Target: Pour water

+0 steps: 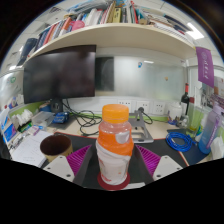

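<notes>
Tongs (113, 160) closed on bottle (114, 143), both purple pads (148, 158) pressing its sides. Bottle upright between fingers, orange cap (116, 113) on top, long way pointing up. Brown cup (57, 147) sits on worktop (30, 150) just left of bottle, mouth open. Likely next: tip bottle left toward cup. Cap looks on.

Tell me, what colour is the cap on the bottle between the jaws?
Orange, like the bottle itself; its cap shows plainly in the gripper view.
</notes>
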A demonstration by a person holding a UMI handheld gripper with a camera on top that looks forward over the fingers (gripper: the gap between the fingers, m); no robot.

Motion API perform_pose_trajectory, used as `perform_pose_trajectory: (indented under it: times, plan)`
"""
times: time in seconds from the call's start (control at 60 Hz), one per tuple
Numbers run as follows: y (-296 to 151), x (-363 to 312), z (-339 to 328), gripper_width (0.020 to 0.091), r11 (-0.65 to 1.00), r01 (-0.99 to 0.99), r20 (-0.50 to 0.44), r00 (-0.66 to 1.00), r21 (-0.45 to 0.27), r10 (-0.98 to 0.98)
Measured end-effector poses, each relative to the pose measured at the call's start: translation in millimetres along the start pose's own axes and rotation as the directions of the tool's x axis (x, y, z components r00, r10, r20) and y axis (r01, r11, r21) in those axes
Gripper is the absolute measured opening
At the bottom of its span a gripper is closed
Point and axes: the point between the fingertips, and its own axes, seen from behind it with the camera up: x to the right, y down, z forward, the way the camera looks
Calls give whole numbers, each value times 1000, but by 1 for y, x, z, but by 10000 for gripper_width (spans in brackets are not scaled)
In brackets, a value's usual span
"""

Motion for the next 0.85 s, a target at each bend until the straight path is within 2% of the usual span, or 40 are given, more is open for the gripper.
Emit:
perform_pose_trajectory:
  times: [0.067, 0.217, 0.3, 0.517, 0.633, 0.85]
  plan:
    - [0, 2, -15, 838, 1000, 8, -28, 1000, -15, -8]
    - [-3, -1, -59, 850, 996, 32, -101, 994, -84, -41]
    - [-16, -10, -85, 861, 995, 2, -132, 991, -96, -14]
    - [-55, -30, -139, 858, 998, -11, -184, 983, -57, 0]
    - [-61, -33, -157, 857, 998, -37, -205, 978, -49, 26]
    - [-78, -19, -170, 856, 1000, -30, -265, 964, 8, 31]
